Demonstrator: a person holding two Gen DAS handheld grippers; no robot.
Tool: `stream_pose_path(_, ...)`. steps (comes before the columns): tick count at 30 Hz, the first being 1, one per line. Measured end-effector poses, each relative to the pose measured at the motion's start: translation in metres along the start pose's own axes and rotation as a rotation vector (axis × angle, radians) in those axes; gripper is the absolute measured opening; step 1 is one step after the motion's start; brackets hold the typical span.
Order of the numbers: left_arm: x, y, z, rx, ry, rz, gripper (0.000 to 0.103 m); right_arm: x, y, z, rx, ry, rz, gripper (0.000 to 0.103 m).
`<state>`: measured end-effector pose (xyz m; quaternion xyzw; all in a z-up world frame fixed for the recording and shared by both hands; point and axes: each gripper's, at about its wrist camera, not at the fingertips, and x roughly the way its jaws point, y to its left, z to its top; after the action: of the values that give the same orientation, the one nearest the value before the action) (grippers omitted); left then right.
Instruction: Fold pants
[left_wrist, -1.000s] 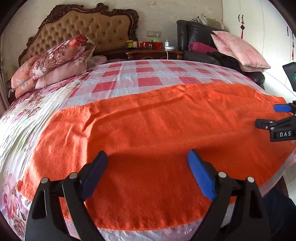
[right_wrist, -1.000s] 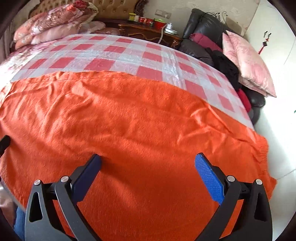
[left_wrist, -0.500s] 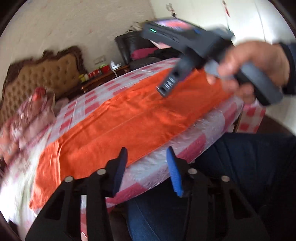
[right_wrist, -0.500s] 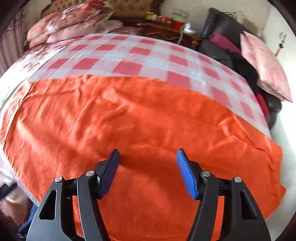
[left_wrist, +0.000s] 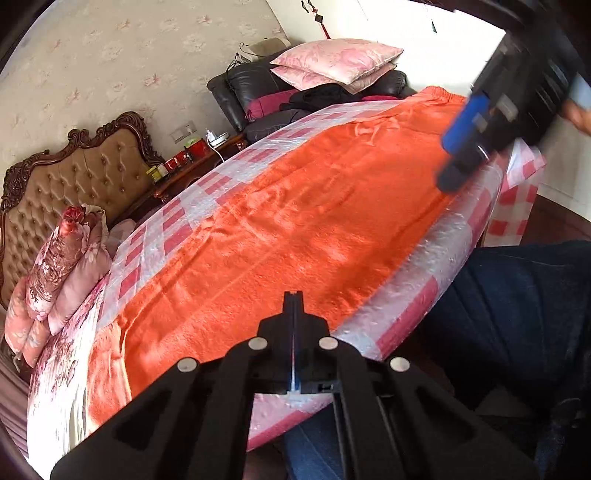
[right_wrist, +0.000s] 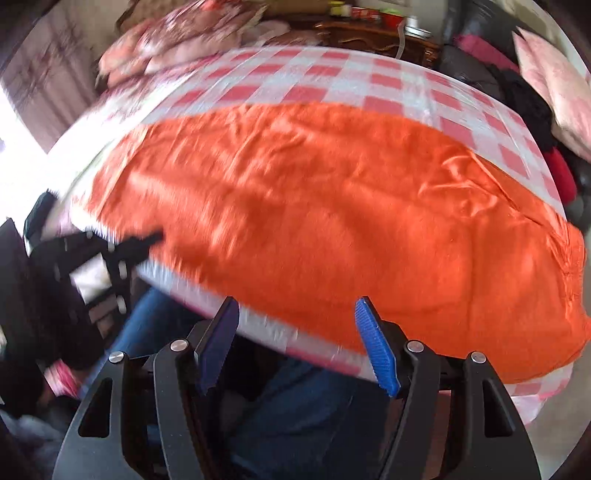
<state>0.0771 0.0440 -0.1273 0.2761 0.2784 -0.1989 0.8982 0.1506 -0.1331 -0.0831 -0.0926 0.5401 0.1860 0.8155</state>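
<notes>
Orange pants (left_wrist: 295, 221) lie spread flat across the bed, the waistband at the far right end (right_wrist: 569, 258). My left gripper (left_wrist: 293, 295) is shut, its tips resting at the near edge of the fabric toward the leg end; I cannot tell whether cloth is pinched between them. The right wrist view shows the same left gripper (right_wrist: 153, 236), blurred, at the pants' left front edge. My right gripper (right_wrist: 295, 302) hangs over the bed's front edge, its jaws opening with nothing between them. It also shows blurred as the right gripper (left_wrist: 461, 155) above the waist end.
A red-checked plastic cover (left_wrist: 406, 314) lies under the pants. Rolled floral quilts (left_wrist: 62, 258) sit by the tufted headboard (left_wrist: 74, 177). A nightstand (left_wrist: 192, 173) and a black sofa with pink pillows (left_wrist: 332, 62) stand behind. The person's jeans-clad legs (left_wrist: 517, 314) press against the bed's front.
The left gripper rolled, swung toward the pants' leg end and closed fully. The right gripper narrowed its jaws and pulled back to the bed's front edge.
</notes>
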Motion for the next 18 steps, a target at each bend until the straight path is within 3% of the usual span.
stream_pose_path(1, -0.004, 0.001, 0.000, 0.006, -0.010, -0.006, 0.009, 0.000, 0.004, -0.006, -0.028, 0.010, -0.011, 0.065)
stream_pose_path(2, -0.007, -0.001, -0.001, 0.024, -0.011, -0.014, 0.039, 0.004, 0.007, -0.010, -0.042, 0.025, -0.009, 0.065)
stream_pose_path(3, -0.010, -0.006, -0.002, 0.061, -0.014, -0.009, 0.048, 0.008, 0.008, -0.011, -0.042, 0.038, 0.001, 0.065)
stream_pose_path(5, -0.009, -0.015, -0.005, 0.131, 0.002, -0.018, 0.045, 0.018, 0.008, -0.015, -0.026, 0.063, -0.004, 0.065)
stream_pose_path(7, -0.002, -0.020, -0.006, 0.165, 0.019, -0.021, 0.032, 0.027, 0.006, -0.014, -0.010, 0.071, -0.035, 0.065)
stream_pose_path(10, 0.005, -0.017, -0.002, 0.143, 0.029, -0.031, 0.019, 0.019, -0.004, -0.007, 0.060, 0.015, -0.043, 0.064)
stream_pose_path(15, 0.005, -0.008, 0.003, 0.111, 0.023, -0.051, 0.011, 0.007, -0.020, 0.000, 0.114, -0.026, -0.061, 0.064)
stream_pose_path(18, 0.002, 0.002, 0.008, 0.057, 0.022, -0.088, 0.011, -0.005, -0.017, -0.001, 0.104, -0.052, -0.003, 0.064)
